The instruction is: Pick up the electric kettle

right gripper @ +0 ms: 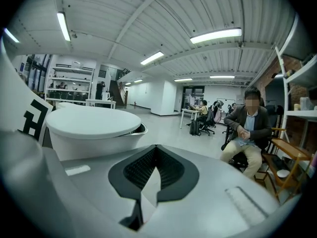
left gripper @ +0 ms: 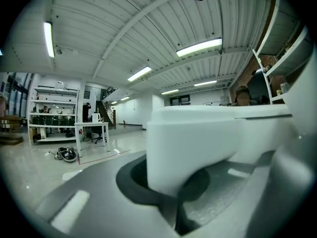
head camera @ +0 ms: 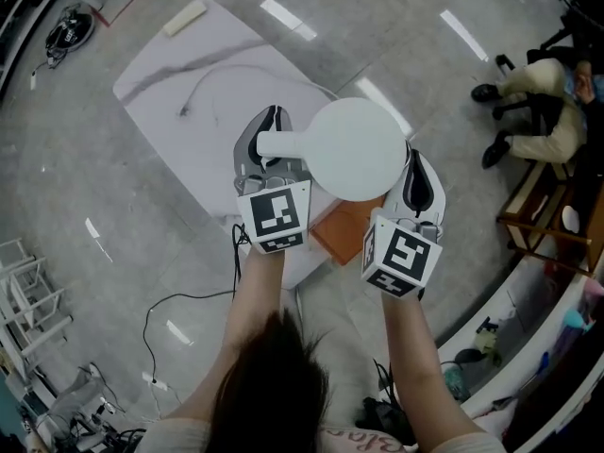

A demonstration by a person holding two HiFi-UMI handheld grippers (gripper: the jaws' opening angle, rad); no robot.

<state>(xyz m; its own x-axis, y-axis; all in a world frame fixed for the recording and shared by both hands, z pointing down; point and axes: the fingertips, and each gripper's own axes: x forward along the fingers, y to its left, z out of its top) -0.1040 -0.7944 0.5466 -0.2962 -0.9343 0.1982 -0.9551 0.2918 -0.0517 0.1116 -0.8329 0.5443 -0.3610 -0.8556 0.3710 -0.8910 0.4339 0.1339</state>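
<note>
The white electric kettle [head camera: 356, 148] is held up in the air close under the head camera, its round lid facing up and its handle [head camera: 280, 144] sticking out to the left. My left gripper [head camera: 271, 132] is shut on that handle, and in the left gripper view the thick white handle [left gripper: 198, 152] fills the space between the jaws [left gripper: 183, 192]. Just right of the kettle body, my right gripper [head camera: 415, 179] is shut with nothing in it. The right gripper view shows its closed jaws [right gripper: 148, 177] and the kettle [right gripper: 91, 125] to their left.
Far below lies a white marble-look table [head camera: 175, 121] with a thin cable [head camera: 203, 78] and a pale bar-shaped object [head camera: 184, 17] at its far corner. An orange block [head camera: 342, 230] shows under the kettle. A person [head camera: 538, 111] sits at the right. Cables [head camera: 160, 328] trail on the floor.
</note>
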